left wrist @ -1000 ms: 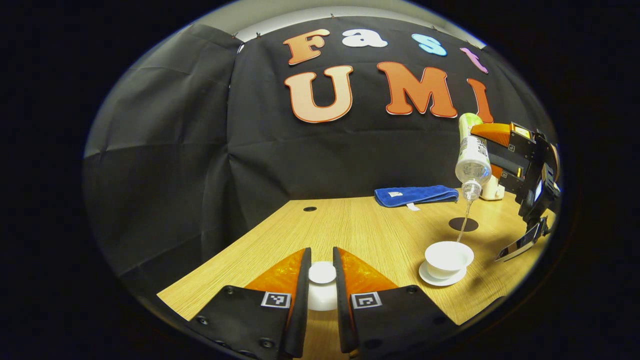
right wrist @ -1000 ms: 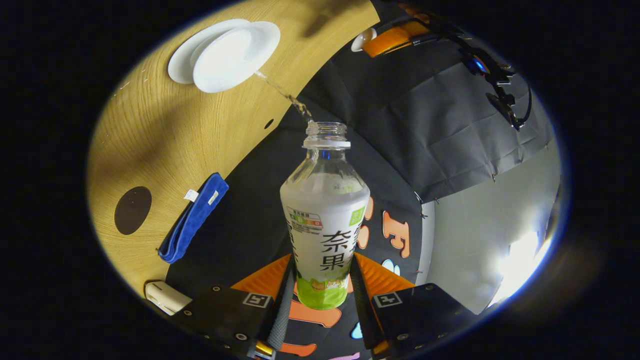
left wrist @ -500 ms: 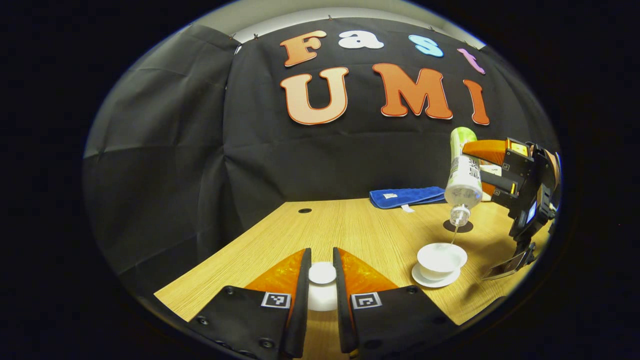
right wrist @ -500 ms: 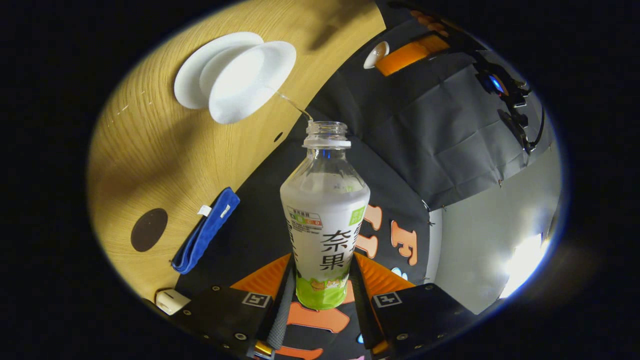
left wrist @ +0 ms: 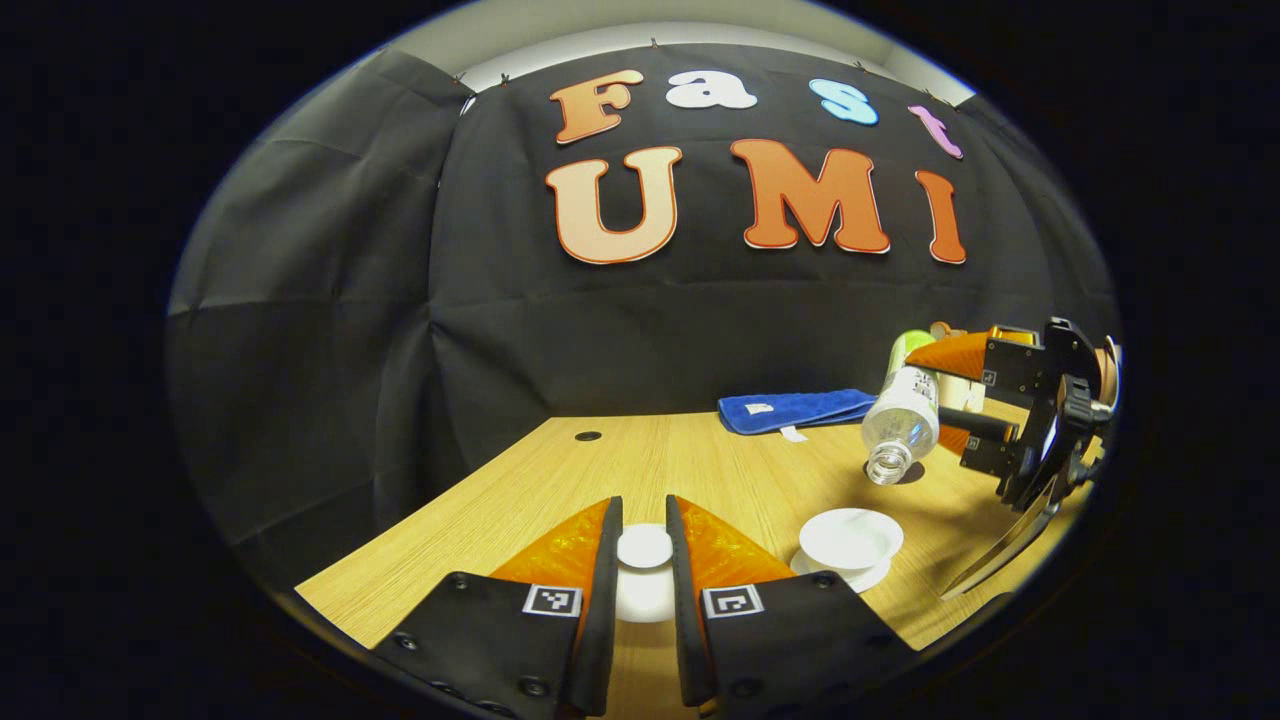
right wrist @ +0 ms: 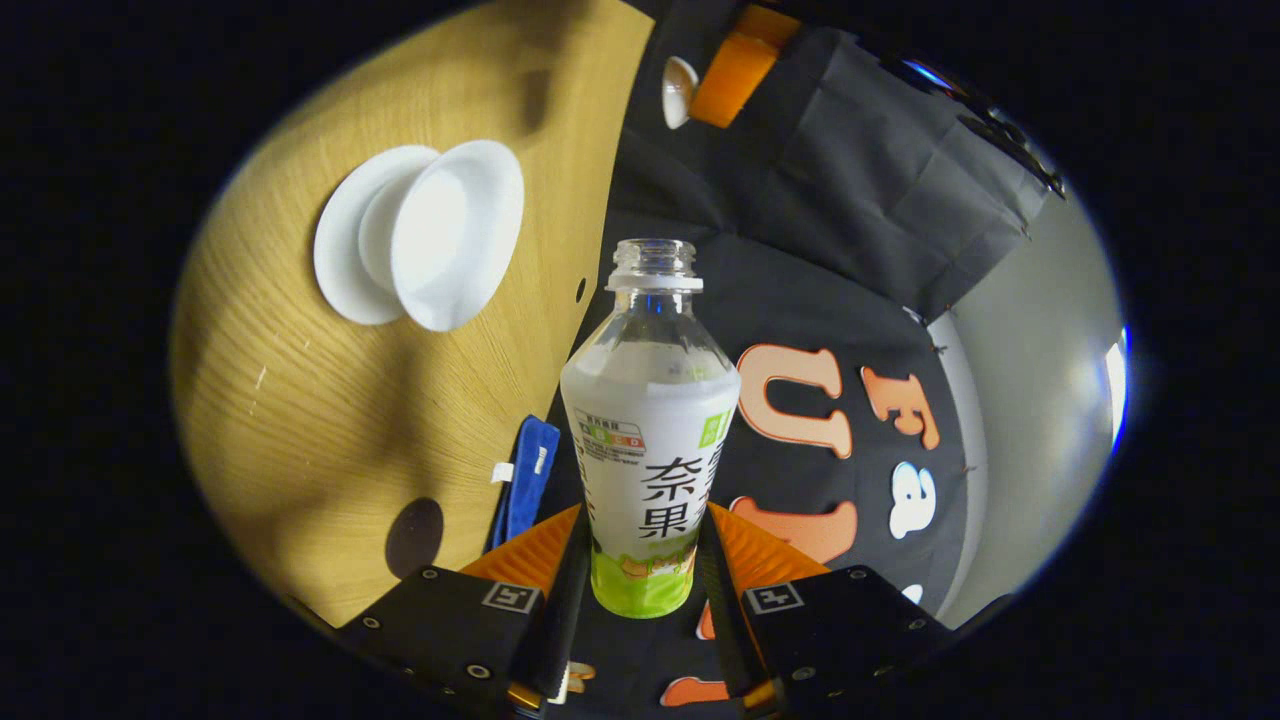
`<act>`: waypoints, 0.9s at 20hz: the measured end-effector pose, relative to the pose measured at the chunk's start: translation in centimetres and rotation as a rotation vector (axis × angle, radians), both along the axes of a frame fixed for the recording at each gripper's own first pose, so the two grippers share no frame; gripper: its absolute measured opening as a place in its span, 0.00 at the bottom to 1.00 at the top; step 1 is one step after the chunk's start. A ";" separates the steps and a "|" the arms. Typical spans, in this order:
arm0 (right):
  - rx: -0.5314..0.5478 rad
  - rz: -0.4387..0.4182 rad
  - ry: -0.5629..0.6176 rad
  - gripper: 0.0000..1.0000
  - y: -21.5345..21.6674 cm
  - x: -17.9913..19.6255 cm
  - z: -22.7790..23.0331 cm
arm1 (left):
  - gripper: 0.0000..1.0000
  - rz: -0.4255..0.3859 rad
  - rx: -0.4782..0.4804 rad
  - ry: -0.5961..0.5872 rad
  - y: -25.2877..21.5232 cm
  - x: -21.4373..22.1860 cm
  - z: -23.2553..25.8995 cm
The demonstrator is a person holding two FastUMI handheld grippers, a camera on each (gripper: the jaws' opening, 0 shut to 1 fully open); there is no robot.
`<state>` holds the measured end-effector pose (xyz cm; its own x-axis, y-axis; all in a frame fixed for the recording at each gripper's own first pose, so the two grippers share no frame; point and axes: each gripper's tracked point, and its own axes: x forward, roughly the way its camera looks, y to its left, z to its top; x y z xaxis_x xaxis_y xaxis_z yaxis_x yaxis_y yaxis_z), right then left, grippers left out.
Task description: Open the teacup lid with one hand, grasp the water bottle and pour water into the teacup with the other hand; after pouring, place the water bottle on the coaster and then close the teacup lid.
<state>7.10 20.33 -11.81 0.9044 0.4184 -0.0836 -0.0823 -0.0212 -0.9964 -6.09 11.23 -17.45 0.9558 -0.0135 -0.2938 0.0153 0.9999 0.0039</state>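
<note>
Blue towel on table, prob. folded.

Water bottle, clamped btw the right gripper fingers, has a printed label w/ big dark characters. Square b/w code markers sit on the left gripper fingers, same on the right. Tag on the blue cloth beyond: too small to read.

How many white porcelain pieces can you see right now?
3: the teacup sits on its saucer on the table; the lid is clamped in the left gripper, away from the cup. Nothing suggests others are hidden.
</note>
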 end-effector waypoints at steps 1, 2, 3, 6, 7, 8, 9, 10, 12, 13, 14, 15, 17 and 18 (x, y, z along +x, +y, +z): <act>0.039 -0.011 0.028 0.60 0.1 -0.1 -0.1 | 0.30 -0.006 -0.005 -0.002 -0.4 0.2 0.1; 0.079 -0.019 0.057 0.60 0.1 -0.1 0.0 | 0.30 -0.011 -0.008 -0.007 -0.8 0.3 0.4; 0.124 -0.031 0.091 0.60 0.1 -0.1 -0.1 | 0.30 -0.018 -0.011 -0.011 -1.3 0.4 0.6; 0.280 -0.080 0.192 0.60 -0.8 0.5 0.0 | 0.30 -0.043 -0.028 -0.030 -2.9 0.9 1.3; 0.331 -0.100 0.217 0.60 -0.6 1.0 0.2 | 0.30 -0.053 -0.034 -0.035 -3.5 1.0 1.5; 0.381 -0.120 0.238 0.60 -1.0 1.4 0.5 | 0.30 -0.063 -0.039 -0.041 -4.1 1.2 1.8; 0.434 -0.138 0.258 0.60 -1.3 1.8 0.7 | 0.30 -0.071 -0.043 -0.047 -4.6 1.4 2.0; 0.487 -0.160 0.277 0.60 -1.9 2.2 0.9 | 0.30 -0.078 -0.047 -0.051 -5.1 1.5 2.3; 0.605 -0.198 0.310 0.60 -2.9 2.9 1.3 | 0.30 -0.091 -0.051 -0.060 -6.0 1.6 2.7; 0.667 -0.214 0.329 0.60 -3.3 3.4 1.3 | 0.30 -0.097 -0.048 -0.064 -6.4 1.8 2.8; 0.727 -0.229 0.352 0.60 -3.9 3.8 1.2 | 0.30 -0.101 -0.047 -0.068 -6.7 1.9 2.9; 0.783 -0.249 0.374 0.60 -4.5 4.2 0.8 | 0.30 -0.104 -0.046 -0.071 -7.0 1.8 3.1; 0.897 -0.288 0.408 0.60 -5.8 5.2 0.5 | 0.30 -0.107 -0.053 -0.079 -7.6 2.0 3.4; 0.954 -0.304 0.431 0.60 -6.3 5.7 0.3 | 0.30 -0.109 -0.057 -0.081 -7.9 2.0 3.5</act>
<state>12.83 14.01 -11.53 0.9535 0.2428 -0.1785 -0.2997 0.8260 -0.4775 -4.04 3.35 -13.97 0.9684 -0.1327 -0.2113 0.1254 0.9910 -0.0475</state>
